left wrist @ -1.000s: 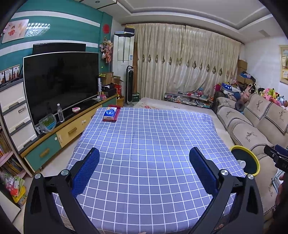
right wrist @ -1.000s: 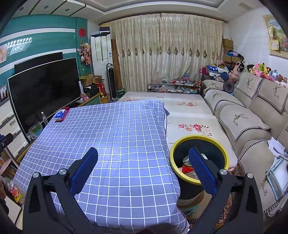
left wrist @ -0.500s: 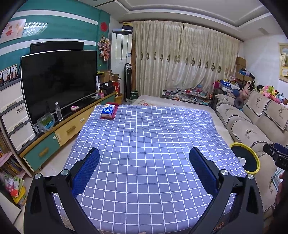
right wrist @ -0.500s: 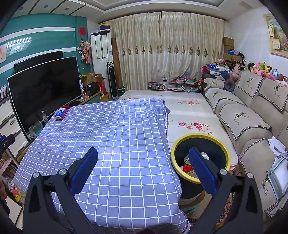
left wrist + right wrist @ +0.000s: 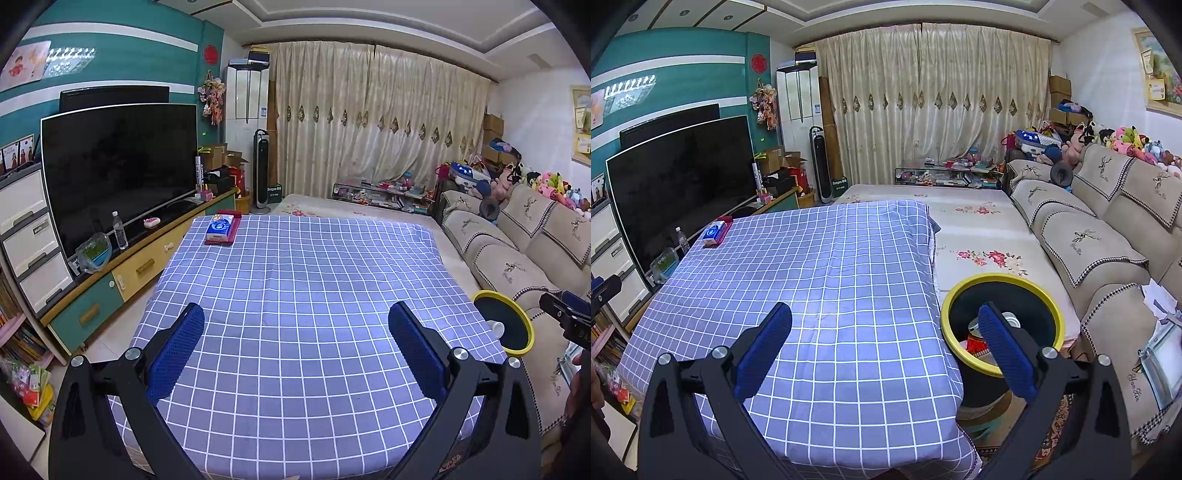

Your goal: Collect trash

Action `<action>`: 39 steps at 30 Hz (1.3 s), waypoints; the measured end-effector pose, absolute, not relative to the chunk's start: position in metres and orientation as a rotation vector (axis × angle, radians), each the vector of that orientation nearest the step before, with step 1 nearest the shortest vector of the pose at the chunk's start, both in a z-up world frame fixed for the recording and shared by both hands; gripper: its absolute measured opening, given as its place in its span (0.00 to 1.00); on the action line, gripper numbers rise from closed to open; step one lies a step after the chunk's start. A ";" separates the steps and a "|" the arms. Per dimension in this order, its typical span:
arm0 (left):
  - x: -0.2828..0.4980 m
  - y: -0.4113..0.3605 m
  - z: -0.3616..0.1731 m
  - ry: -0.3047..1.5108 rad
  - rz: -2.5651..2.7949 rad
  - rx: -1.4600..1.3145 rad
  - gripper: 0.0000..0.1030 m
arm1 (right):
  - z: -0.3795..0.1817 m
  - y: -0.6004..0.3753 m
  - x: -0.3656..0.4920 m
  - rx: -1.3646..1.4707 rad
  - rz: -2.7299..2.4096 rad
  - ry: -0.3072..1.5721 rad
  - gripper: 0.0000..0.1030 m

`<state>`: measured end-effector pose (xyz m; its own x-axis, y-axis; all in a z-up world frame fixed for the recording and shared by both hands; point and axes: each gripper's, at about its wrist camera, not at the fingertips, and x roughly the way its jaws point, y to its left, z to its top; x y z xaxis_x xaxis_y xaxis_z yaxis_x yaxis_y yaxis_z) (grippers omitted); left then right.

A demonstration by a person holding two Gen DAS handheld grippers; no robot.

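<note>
With both tongs spread wide and empty, you hold them level above the near edge of the bench (image 5: 295,295), presumably to survey it for leftovers.

Left side: left tongs (image 5: 295,347) gape, nothing between the blue pads. At the far left corner of the checked cloth lies one tissue pack (image 5: 221,227) on one red tray (image 5: 225,236); probably kept goods, not trash, set out of the working area. No loose litter shows anywhere else on the cloth.

Right side: right tongs (image 5: 884,345) likewise parted, carrying nothing. One yellow-rimmed bin (image 5: 1003,325) stands on the floor just beside the bench's right edge, placed there, I judge, for a short drop. Inside: one red wrapper (image 5: 973,341) and at least one can (image 5: 1010,317); the right pad hides the rest, so count uncertain.

Judgement: collection looks essentially complete.
</note>
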<state>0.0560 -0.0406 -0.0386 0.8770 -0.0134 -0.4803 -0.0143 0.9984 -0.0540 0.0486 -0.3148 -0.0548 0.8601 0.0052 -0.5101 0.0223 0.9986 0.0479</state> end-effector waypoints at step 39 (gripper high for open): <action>0.069 -0.047 -0.048 0.536 -0.013 -0.042 0.95 | -0.063 -0.320 0.054 0.066 0.001 0.558 0.93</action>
<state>0.0689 -0.0473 -0.0483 0.8596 -0.0236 -0.5105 0.0015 0.9990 -0.0436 0.0544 -0.3202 -0.0630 0.8482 0.0187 -0.5293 0.0174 0.9979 0.0631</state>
